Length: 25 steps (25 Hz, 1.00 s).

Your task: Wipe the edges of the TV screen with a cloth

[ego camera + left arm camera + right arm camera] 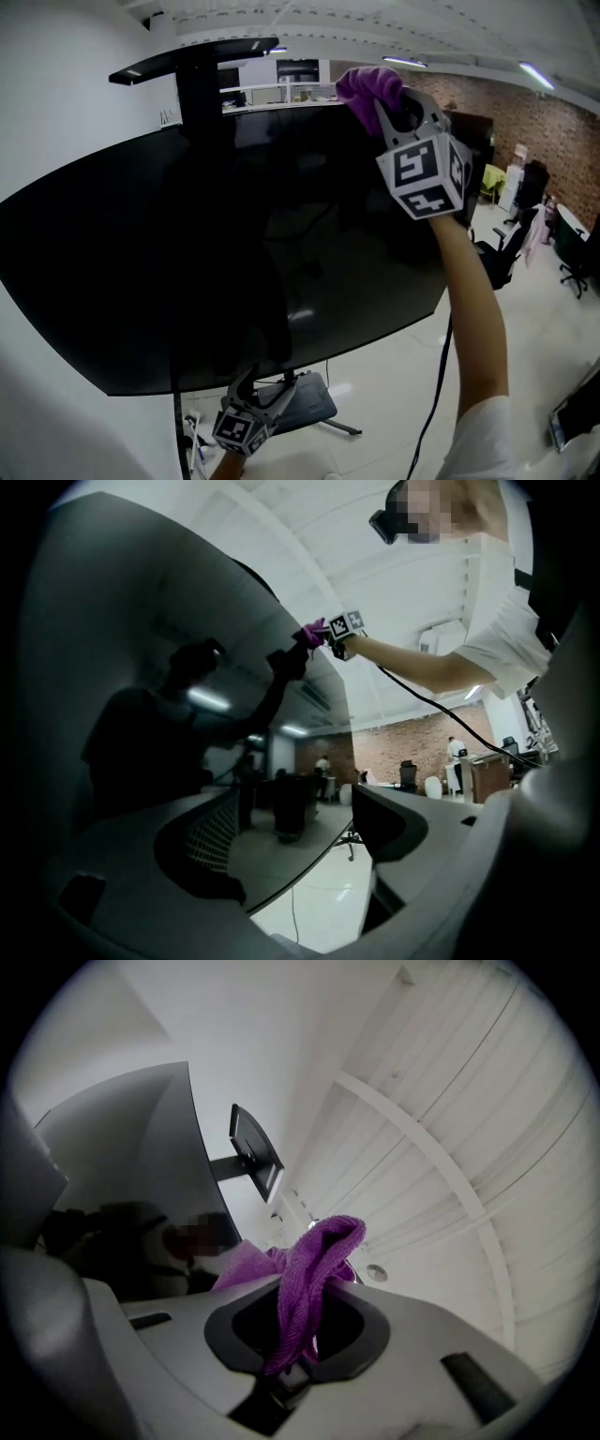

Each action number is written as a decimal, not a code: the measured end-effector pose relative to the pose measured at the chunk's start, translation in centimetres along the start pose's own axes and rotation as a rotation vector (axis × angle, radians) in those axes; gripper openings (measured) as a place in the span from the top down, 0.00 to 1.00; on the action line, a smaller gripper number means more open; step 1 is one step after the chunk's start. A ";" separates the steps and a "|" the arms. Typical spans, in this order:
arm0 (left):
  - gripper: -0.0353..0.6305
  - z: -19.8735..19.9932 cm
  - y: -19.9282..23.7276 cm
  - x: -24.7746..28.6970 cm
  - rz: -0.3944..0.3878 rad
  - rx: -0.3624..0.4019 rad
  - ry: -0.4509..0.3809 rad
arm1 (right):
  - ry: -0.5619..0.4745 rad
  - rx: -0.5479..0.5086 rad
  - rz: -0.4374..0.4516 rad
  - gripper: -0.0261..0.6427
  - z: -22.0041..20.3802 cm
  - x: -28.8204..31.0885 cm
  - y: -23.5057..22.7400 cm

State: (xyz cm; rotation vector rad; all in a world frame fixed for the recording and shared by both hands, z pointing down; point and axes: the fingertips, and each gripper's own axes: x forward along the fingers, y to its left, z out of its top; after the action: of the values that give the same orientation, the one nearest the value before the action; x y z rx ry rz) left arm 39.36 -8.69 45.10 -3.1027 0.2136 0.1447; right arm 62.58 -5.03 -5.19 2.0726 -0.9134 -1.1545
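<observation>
Head view: right tongs (395, 97) clenching purple microfibre cloth (367, 86) onto black TV screen (234, 253) top edge to wipe; left tongs (259, 388) released.

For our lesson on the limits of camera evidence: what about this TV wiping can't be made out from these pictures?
Head view: whether the purple cloth touches the top edge of the TV; the right gripper covers the contact.
Right gripper view: the same contact, hidden by the cloth's own folds.
Head view: the stand base, partly behind the left gripper.
Left gripper view: the distant people, too small for detail.
</observation>
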 end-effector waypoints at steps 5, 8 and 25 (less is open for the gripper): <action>0.40 0.5 -6.6 7.3 -0.152 -0.036 0.007 | 0.131 -0.050 -0.059 0.86 -9.2 -0.4 -6.7; 0.40 0.3 -10.5 10.8 -0.225 -0.041 0.005 | 0.206 -0.054 -0.088 0.86 -14.5 -1.1 -10.5; 0.40 -1.3 -25.6 20.5 -0.539 -0.052 0.017 | 0.470 0.393 -0.092 0.86 -39.4 -8.3 -12.9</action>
State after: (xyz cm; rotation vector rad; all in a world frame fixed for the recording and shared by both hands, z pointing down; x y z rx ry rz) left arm 63.28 13.85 45.03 -3.0761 -0.6292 0.1074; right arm 97.55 15.55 6.60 2.5707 -0.8639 -0.5063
